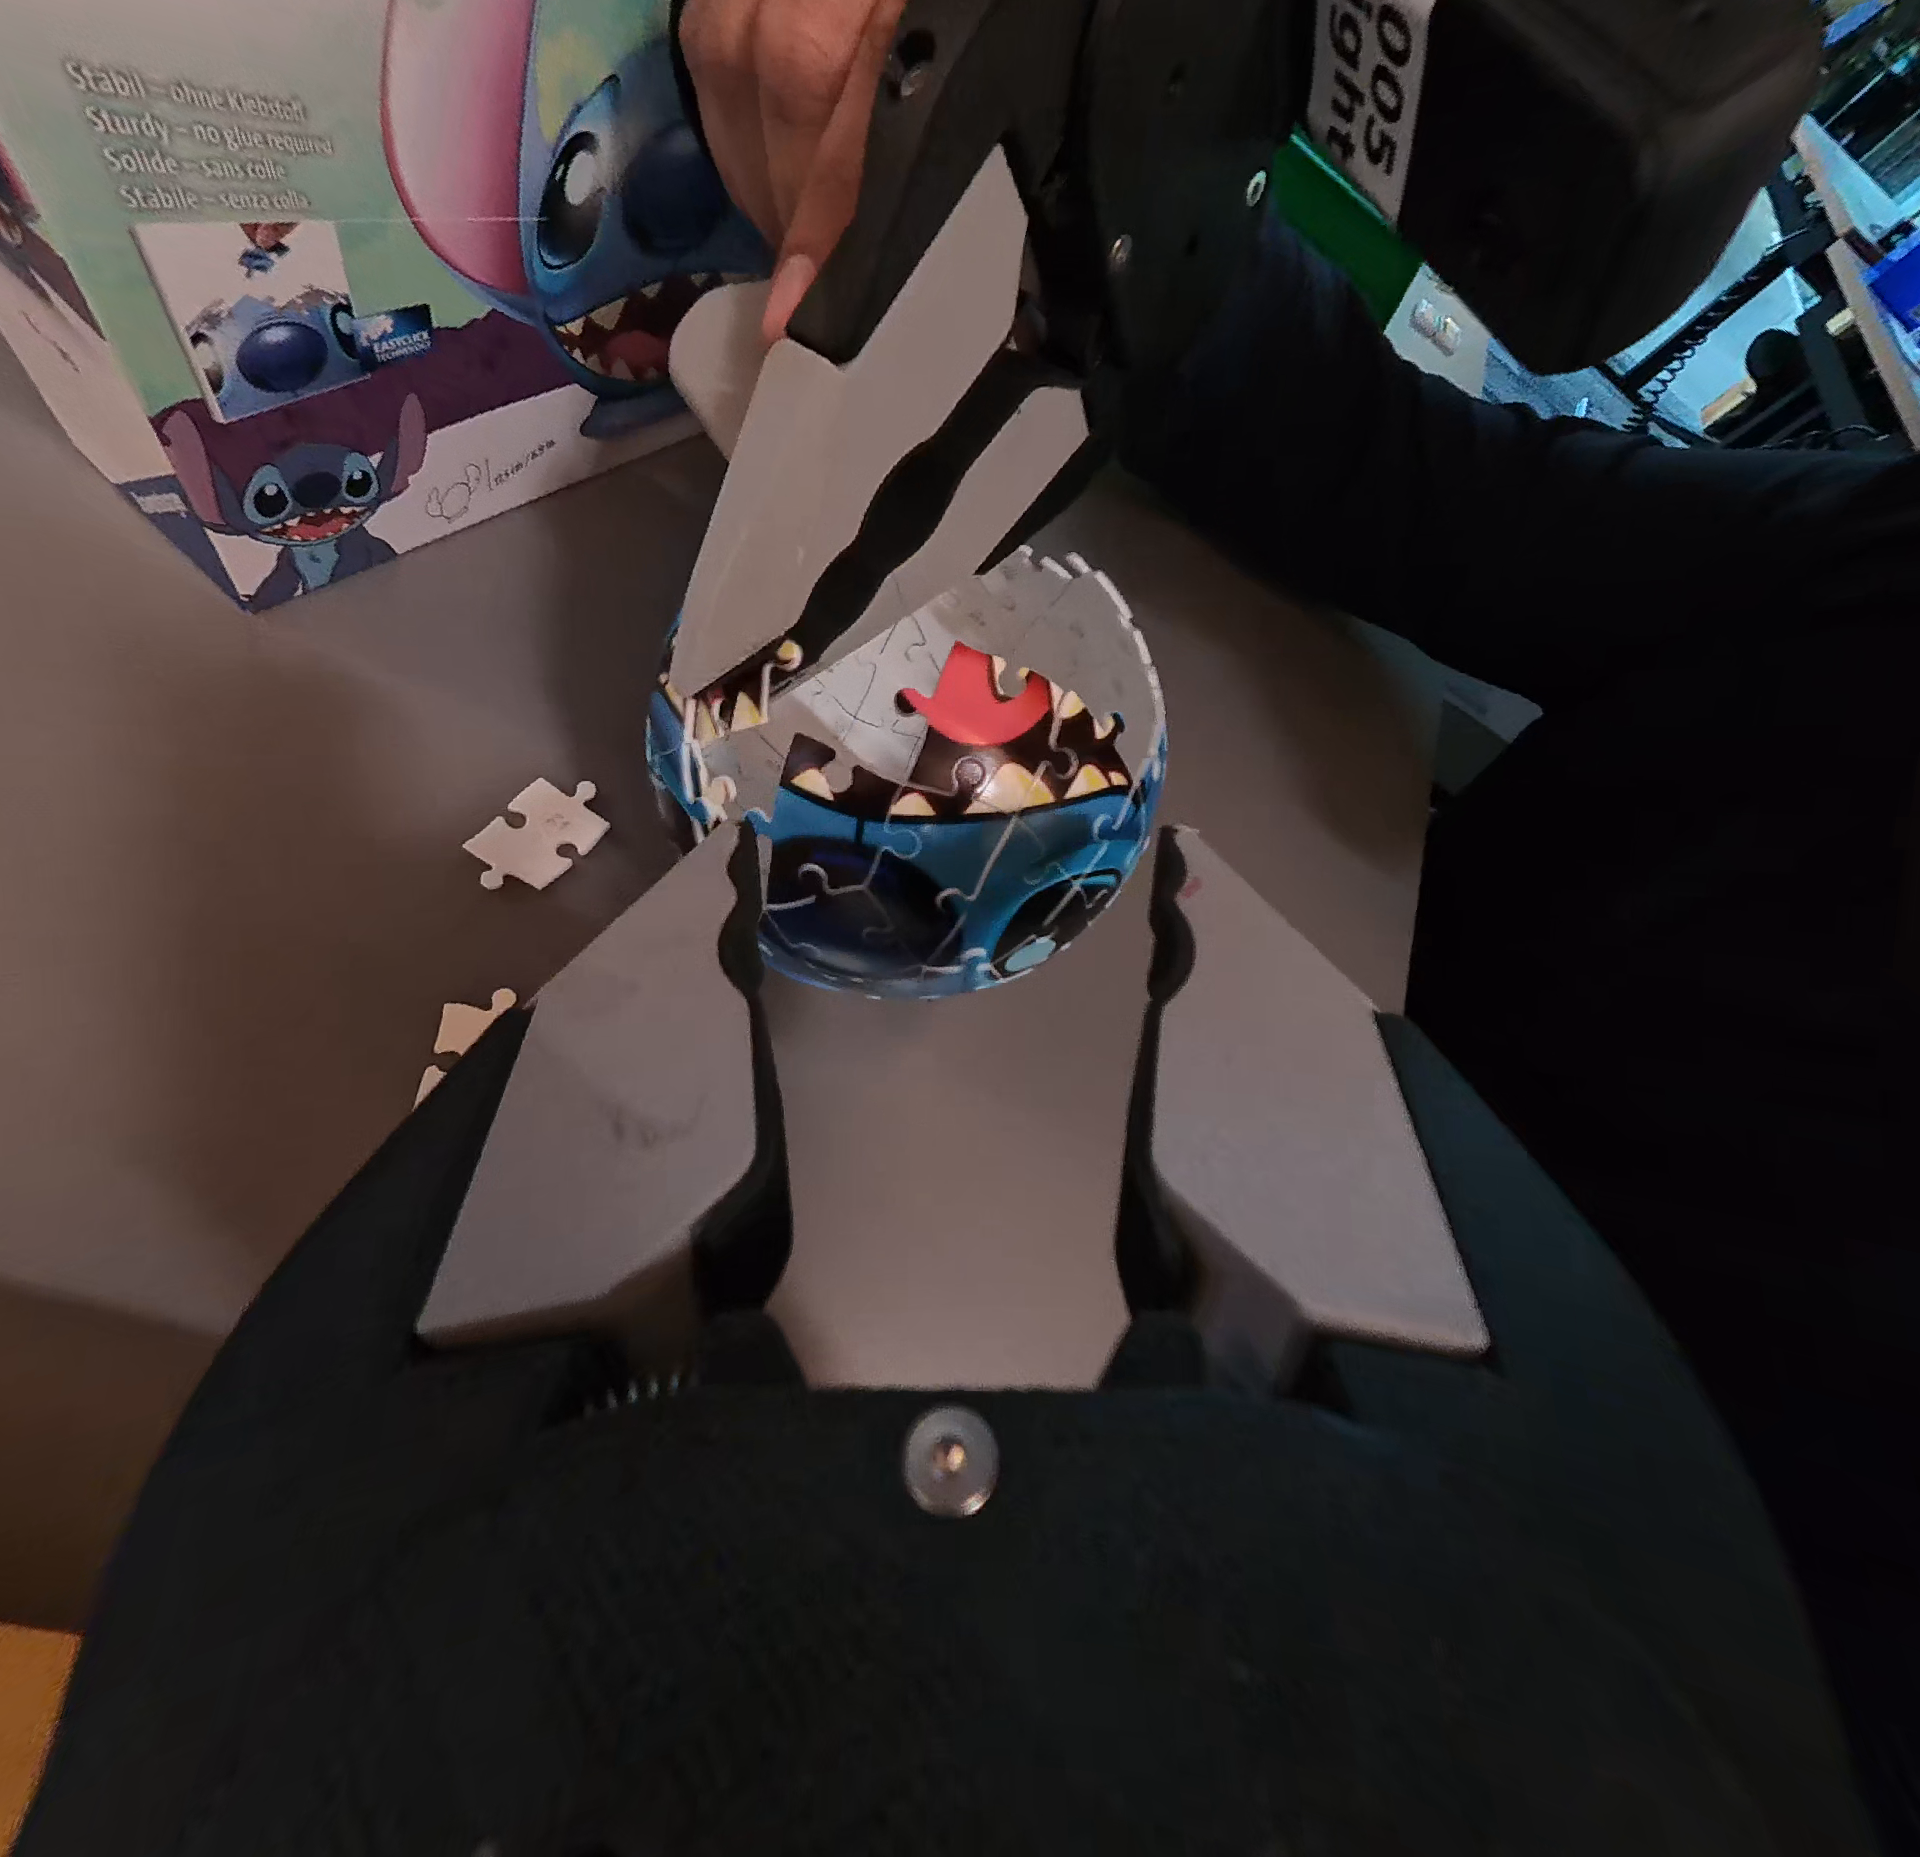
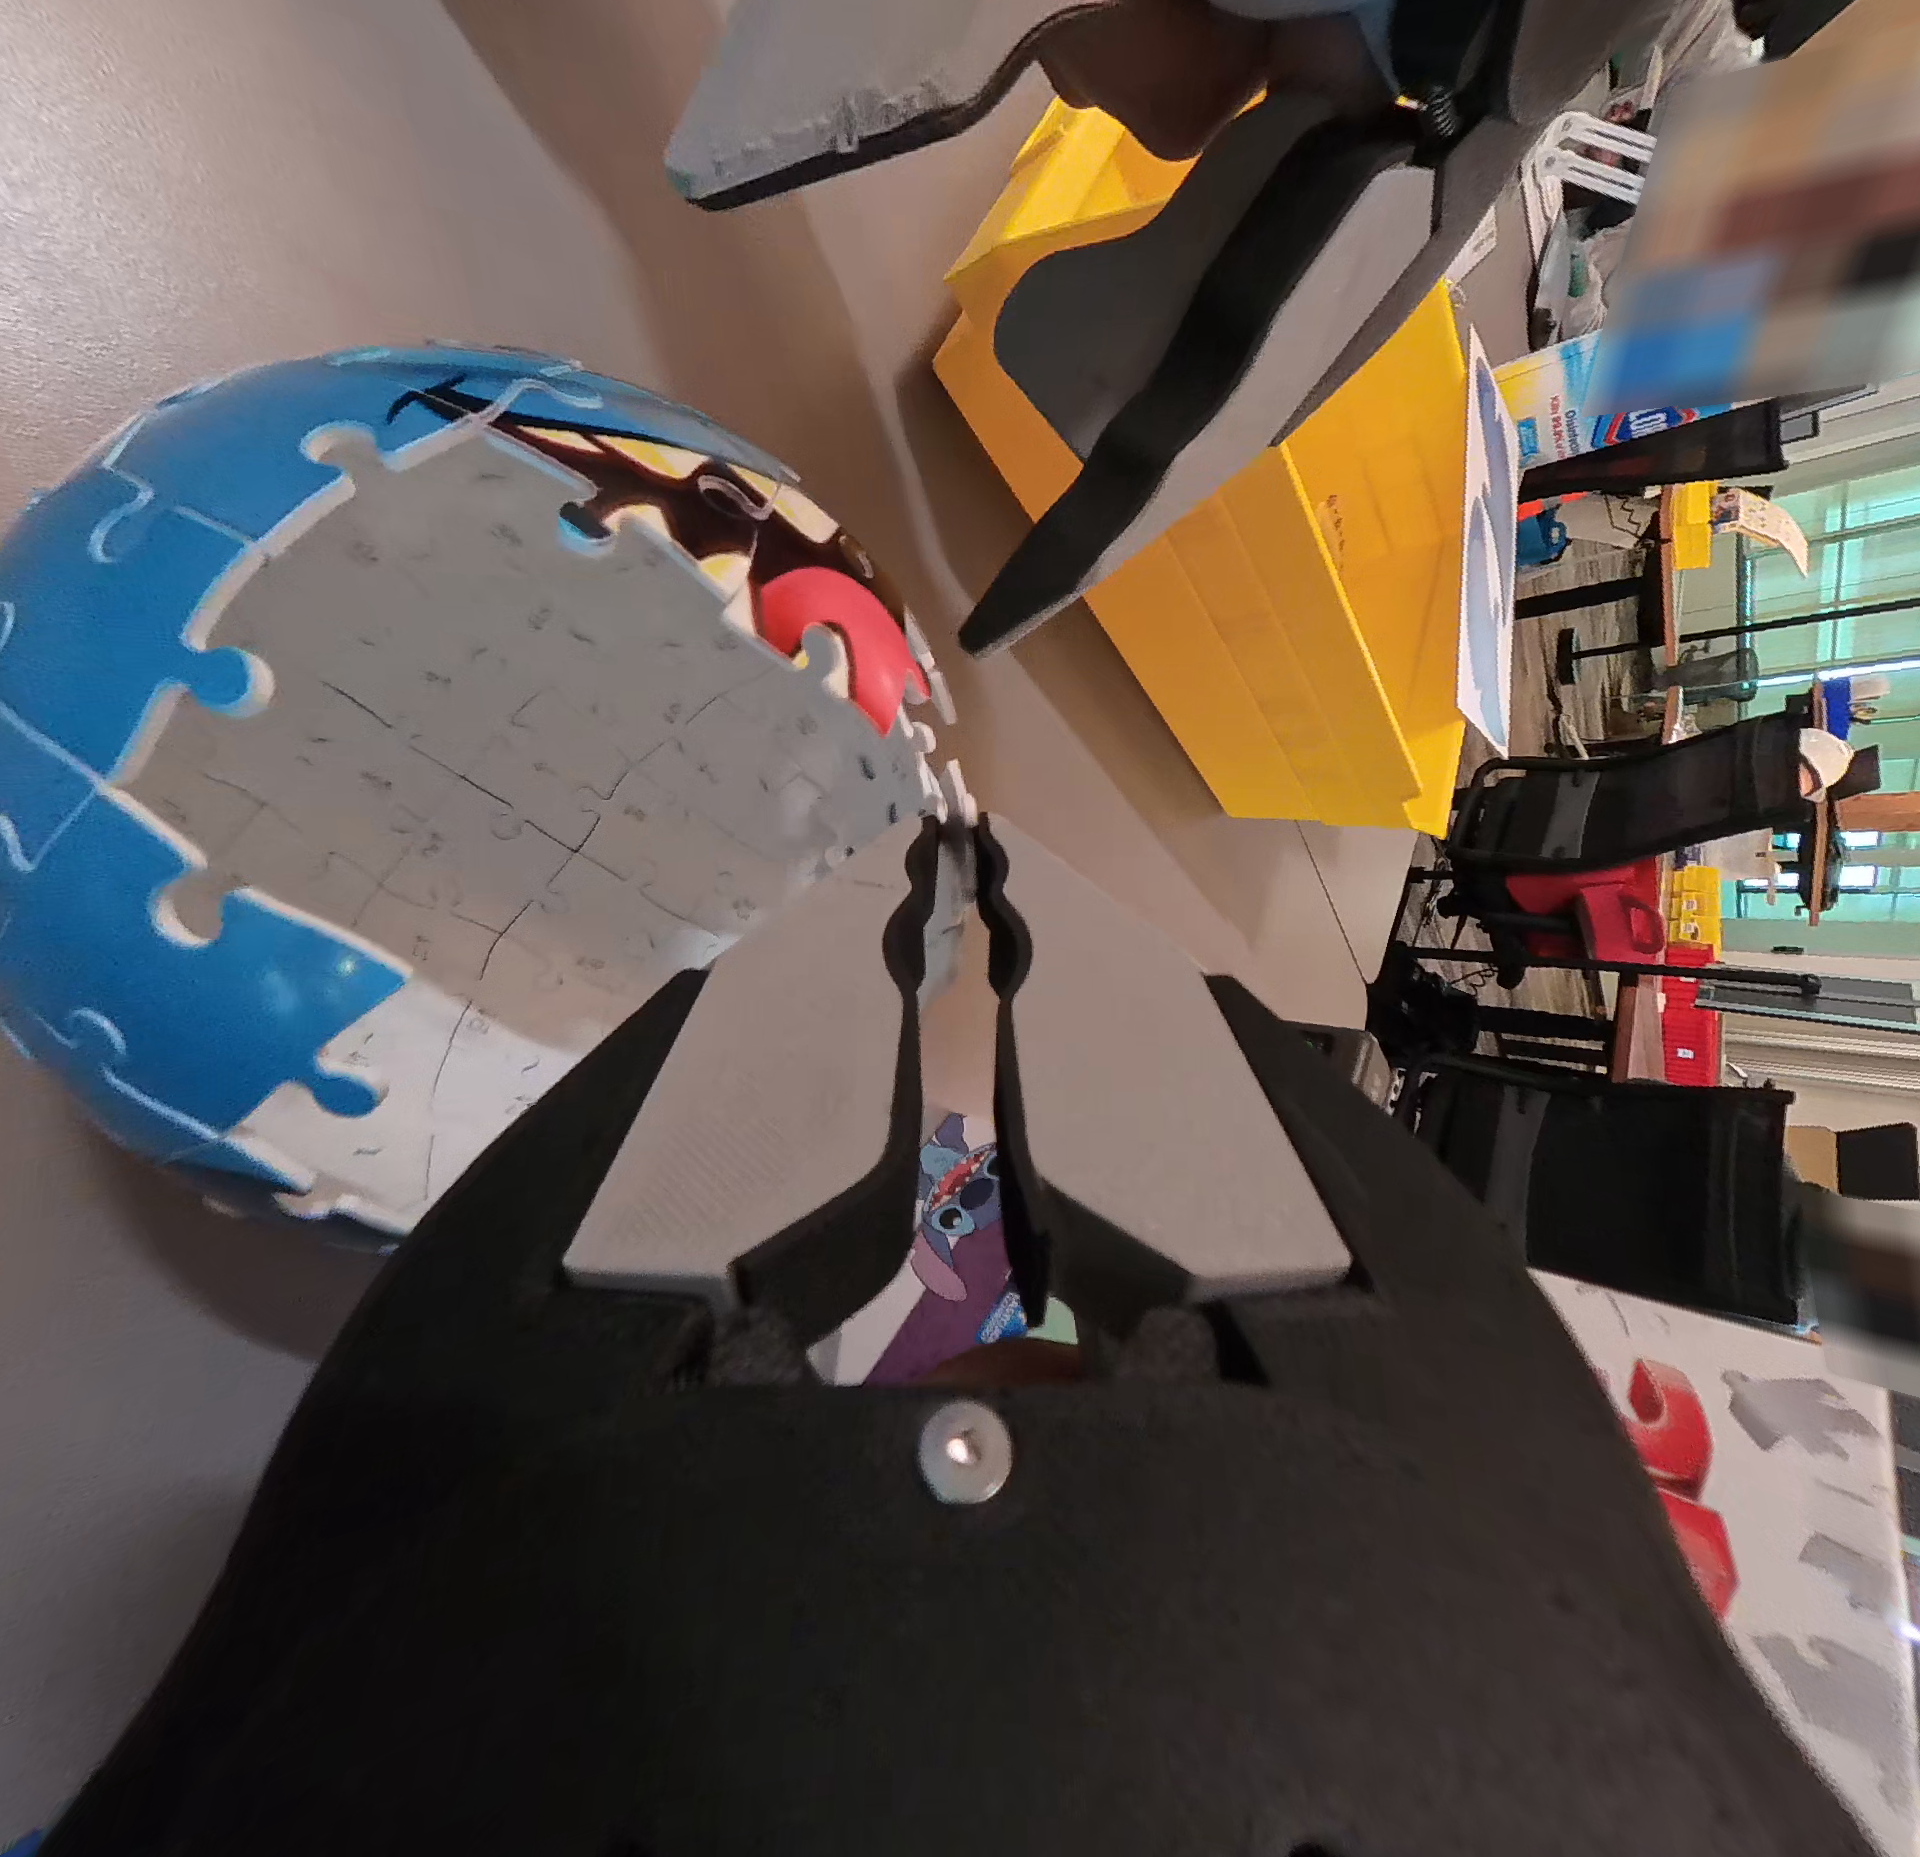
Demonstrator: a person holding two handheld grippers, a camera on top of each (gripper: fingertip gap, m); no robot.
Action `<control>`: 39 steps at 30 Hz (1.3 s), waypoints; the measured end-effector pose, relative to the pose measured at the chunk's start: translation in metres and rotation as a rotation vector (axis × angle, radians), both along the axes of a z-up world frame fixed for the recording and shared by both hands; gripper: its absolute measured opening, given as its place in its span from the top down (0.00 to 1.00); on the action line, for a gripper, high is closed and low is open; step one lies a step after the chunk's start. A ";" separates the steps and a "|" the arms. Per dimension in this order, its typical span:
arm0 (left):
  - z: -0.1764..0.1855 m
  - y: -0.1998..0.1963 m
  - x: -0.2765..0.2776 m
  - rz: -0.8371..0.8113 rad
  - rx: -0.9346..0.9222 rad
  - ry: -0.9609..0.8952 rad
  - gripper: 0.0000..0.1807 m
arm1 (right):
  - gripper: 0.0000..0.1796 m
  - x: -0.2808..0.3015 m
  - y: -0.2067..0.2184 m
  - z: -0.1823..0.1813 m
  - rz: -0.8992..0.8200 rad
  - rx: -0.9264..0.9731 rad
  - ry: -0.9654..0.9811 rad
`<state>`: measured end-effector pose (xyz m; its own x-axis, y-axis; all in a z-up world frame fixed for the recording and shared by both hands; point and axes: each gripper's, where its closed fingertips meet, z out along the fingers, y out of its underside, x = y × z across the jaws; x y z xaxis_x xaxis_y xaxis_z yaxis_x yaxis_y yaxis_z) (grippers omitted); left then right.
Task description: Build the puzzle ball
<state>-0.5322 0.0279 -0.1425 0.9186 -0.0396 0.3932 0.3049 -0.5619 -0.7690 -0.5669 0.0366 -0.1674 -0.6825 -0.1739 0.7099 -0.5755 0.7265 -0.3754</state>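
Note:
The half-built puzzle ball sits on the grey table, a blue shell with a toothed mouth and a red tongue piece; its top is open and shows the white inner side. My left gripper is open, its fingertips flanking the ball's lower sides. My right gripper comes down from above and is shut on a puzzle piece at the ball's upper left rim. In the right wrist view the right gripper pinches the thin shell edge of the ball, with the left gripper beyond.
The puzzle box stands at the back left. Two loose white pieces lie left of the ball. A yellow bin stands on the table behind the left gripper. A person's hand and dark sleeve hold the right gripper.

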 end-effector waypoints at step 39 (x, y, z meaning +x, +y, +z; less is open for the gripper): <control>-0.002 -0.003 -0.002 0.007 0.007 -0.028 0.61 | 1.00 -0.004 0.005 0.005 -0.042 -0.022 0.007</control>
